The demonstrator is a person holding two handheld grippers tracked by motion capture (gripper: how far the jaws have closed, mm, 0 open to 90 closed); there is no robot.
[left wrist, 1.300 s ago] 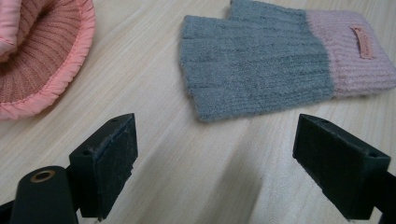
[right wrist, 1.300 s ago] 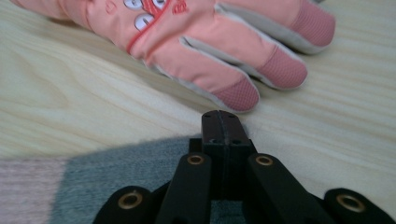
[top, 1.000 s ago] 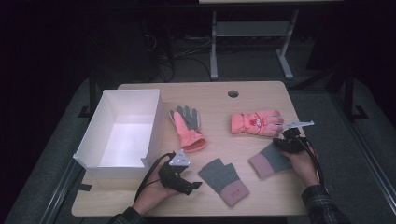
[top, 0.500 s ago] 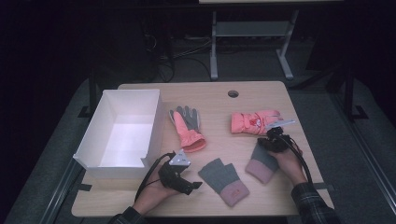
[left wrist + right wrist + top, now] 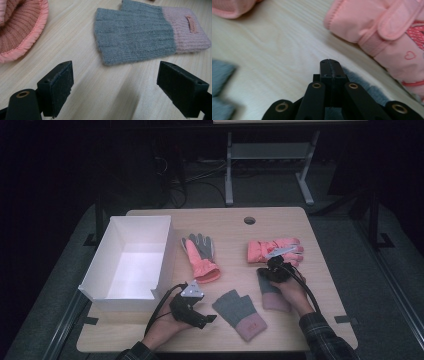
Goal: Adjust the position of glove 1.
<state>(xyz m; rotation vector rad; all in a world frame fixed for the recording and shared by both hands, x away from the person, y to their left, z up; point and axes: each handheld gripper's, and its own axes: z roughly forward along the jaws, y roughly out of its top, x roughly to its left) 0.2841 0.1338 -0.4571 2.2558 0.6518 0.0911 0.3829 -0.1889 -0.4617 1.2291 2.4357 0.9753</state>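
Observation:
Four gloves lie on the wooden table point(image 5: 230, 227). A grey fingerless glove with a pink cuff point(image 5: 239, 312) point(image 5: 135, 35) lies near the front, just ahead of my open left gripper point(image 5: 205, 319) point(image 5: 115, 75). A second grey and pink fingerless glove point(image 5: 272, 295) point(image 5: 364, 86) is partly under the right hand. My right gripper point(image 5: 274, 269) point(image 5: 330, 65) is shut with nothing between its jaws, its tip low over that glove's grey edge. A pink ski glove point(image 5: 275, 250) point(image 5: 384, 32) lies just beyond it. A pink and grey glove point(image 5: 200, 255) point(image 5: 17, 30) lies in the middle.
A white open box point(image 5: 95, 280) stands at the table's left side. A round cable hole point(image 5: 249, 220) is near the far edge. Bare wood lies between the gloves. A metal stand point(image 5: 270, 155) is on the floor beyond the table.
The right hand and its gripper have moved left, from beside the pink ski glove's fingertips to over the second grey glove. The left gripper has stayed put.

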